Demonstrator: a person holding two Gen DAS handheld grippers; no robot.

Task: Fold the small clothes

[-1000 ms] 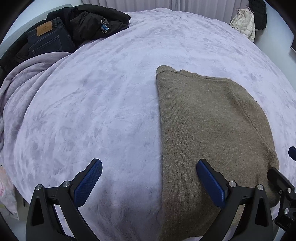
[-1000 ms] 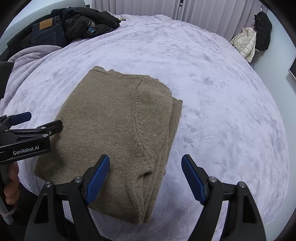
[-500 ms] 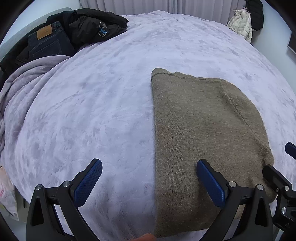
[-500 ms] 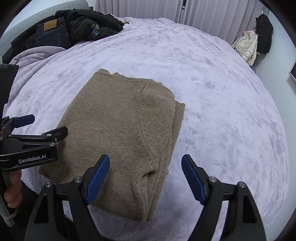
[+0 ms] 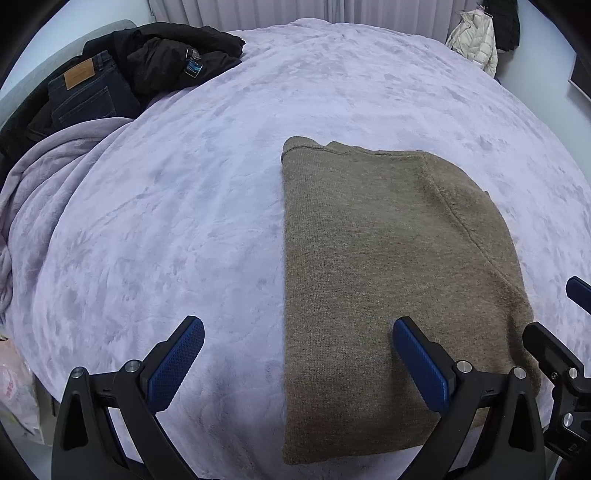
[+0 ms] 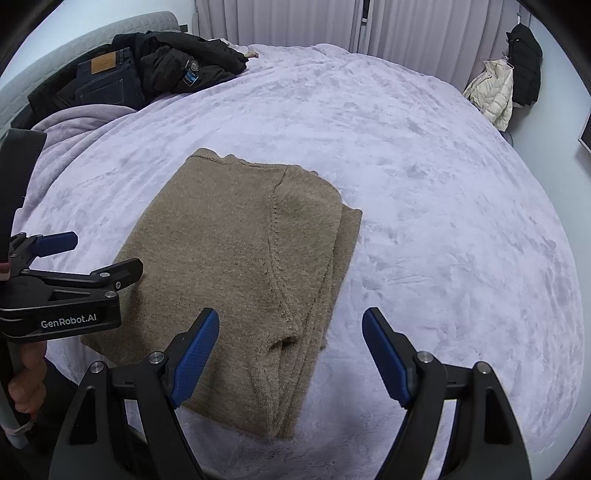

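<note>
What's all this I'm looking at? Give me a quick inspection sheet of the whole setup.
Surface: bed under a lilac blanket.
Job's things: brown sweater folded flat, layers stacked at its right edge.
Clutter: dark jeans and black jacket piled at the far left.
Grippers: left gripper and right gripper both open, holding nothing.
Cables: nothing seen.
Surroundings: curtains; cream jacket and a black one hanging at right.

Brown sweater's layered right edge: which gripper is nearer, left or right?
Right. The right gripper hovers open over the folded brown sweater's stacked right edge. The left gripper, also open, straddles the sweater's opposite, left edge, partly over the lilac blanket.
</note>
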